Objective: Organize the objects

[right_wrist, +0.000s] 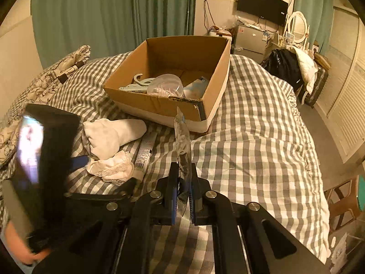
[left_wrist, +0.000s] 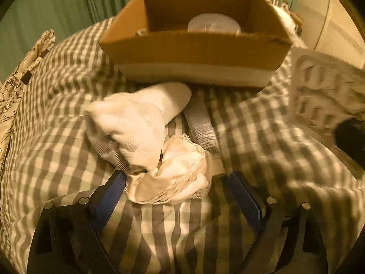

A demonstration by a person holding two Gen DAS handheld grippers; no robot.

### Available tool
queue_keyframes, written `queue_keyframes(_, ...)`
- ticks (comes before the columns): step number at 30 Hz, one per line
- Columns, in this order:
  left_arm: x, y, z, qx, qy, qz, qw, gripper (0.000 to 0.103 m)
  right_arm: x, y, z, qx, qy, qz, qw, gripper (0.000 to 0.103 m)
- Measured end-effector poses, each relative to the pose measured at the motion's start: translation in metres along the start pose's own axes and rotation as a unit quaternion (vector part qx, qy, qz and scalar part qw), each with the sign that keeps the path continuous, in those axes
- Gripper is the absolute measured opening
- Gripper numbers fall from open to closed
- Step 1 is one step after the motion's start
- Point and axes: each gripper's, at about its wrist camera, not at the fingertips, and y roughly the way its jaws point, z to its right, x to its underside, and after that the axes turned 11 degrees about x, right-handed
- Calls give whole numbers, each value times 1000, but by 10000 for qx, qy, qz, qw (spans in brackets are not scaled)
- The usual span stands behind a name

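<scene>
Right hand-held gripper [right_wrist: 184, 180] clamps a thin silvery foil packet [right_wrist: 182, 146], apparently bound for the open brown cardboard box [right_wrist: 159, 106] ahead; left hand-held gripper [left_wrist: 178, 182] gapes around a crumpled white lace-edged cloth [left_wrist: 173, 182].

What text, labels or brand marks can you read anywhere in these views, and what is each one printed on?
None can be read.
Tube on the checked bedspread: dense small print and a barcode-like patch, too blurred to read.
Cardboard box: dark mark near its front corner, illegible.
Wall TV: tiny logo on the lower edge, too small.
Silver packet held in the right gripper: no legible print.
</scene>
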Motion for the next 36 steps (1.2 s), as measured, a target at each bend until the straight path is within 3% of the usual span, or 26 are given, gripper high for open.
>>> queue_keyframes(2,0,3,1,-21,45,-18,10000,84,1,3,0,-75,23,-27,10000,8)
queue_keyframes(4,2,5,1,27,87,-67,9999,67,3,5,0,-141,32,-58,9999,8)
queue_keyframes(6,4,5,0,179,82,-129,9997,34,5,6,1,-174,58,-76,9998,8)
queue_keyframes(9,11,-4,-4,397,-8,-67,9992,17,6,1,2,-173,85,-18,9998,8)
queue_keyframes(13,21,-26,-10,659,-108,75,9977,13,7,-10,3,-132,91,56,9999,8)
queue_keyframes(24,36,-105,-2,873,100,646,9940,12,5,-59,3,-5,58,361,9993,8)
queue_keyframes(36,13,-195,5,1034,310,1612,9810,12,-11,-127,-1,-51,-36,945,9955,7)
